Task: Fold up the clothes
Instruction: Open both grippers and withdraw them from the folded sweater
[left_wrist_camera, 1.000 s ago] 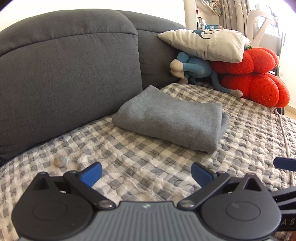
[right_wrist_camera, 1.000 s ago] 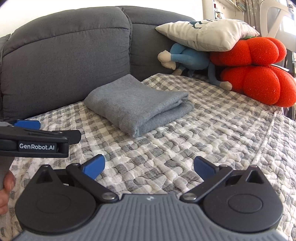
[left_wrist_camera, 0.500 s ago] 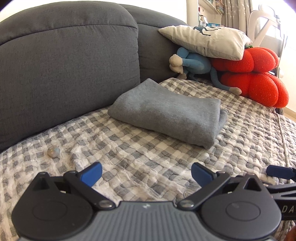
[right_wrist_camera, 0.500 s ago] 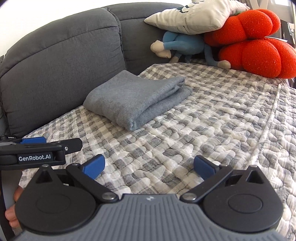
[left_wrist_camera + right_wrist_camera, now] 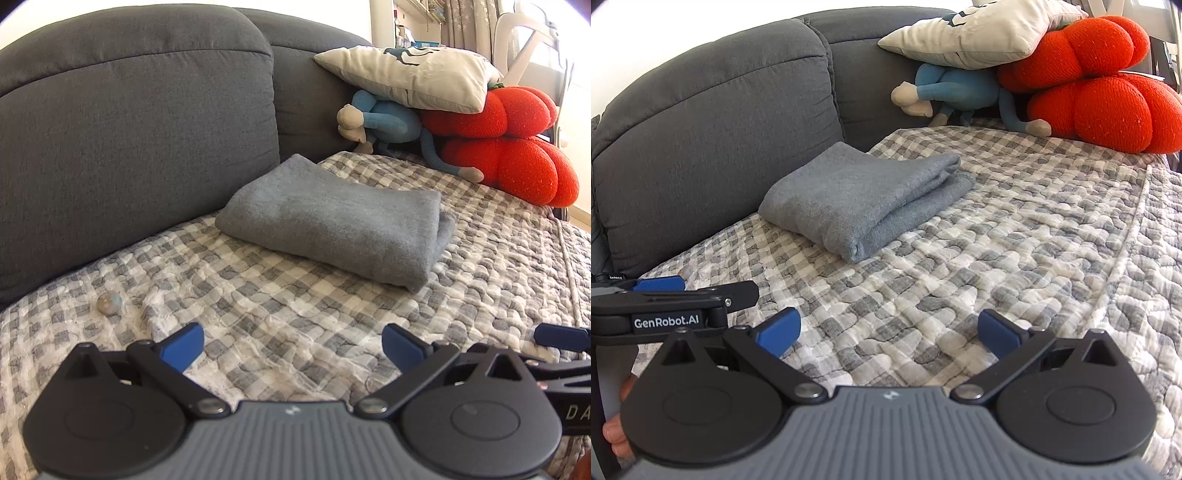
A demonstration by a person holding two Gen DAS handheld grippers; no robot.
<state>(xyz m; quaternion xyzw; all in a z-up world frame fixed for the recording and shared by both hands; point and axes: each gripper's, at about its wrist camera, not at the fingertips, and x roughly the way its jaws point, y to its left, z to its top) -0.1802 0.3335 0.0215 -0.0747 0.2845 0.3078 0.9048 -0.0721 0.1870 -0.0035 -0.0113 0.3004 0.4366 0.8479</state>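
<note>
A grey garment (image 5: 332, 221) lies folded into a thick rectangle on the checked quilt (image 5: 288, 306), close to the sofa back; the right wrist view shows the same grey garment (image 5: 864, 199) with its stacked layers facing the camera. My left gripper (image 5: 291, 347) is open, well short of it, with nothing between its blue pads. My right gripper (image 5: 890, 332) is open too, over bare quilt (image 5: 997, 251) nearer than the garment. The left gripper (image 5: 665, 295) appears side-on at the left of the right wrist view, a hand (image 5: 617, 435) beneath it.
The dark grey sofa back (image 5: 140, 122) rises behind the garment. At the back right sit a white pillow (image 5: 406, 77), a blue stuffed toy (image 5: 384, 122) and red plush cushions (image 5: 509, 147). A small round pebble-like object (image 5: 109, 302) lies on the quilt at left.
Both grippers stayed open. The right wrist view tilted and shifted, so the garment sits further off; the left view changed only slightly.
</note>
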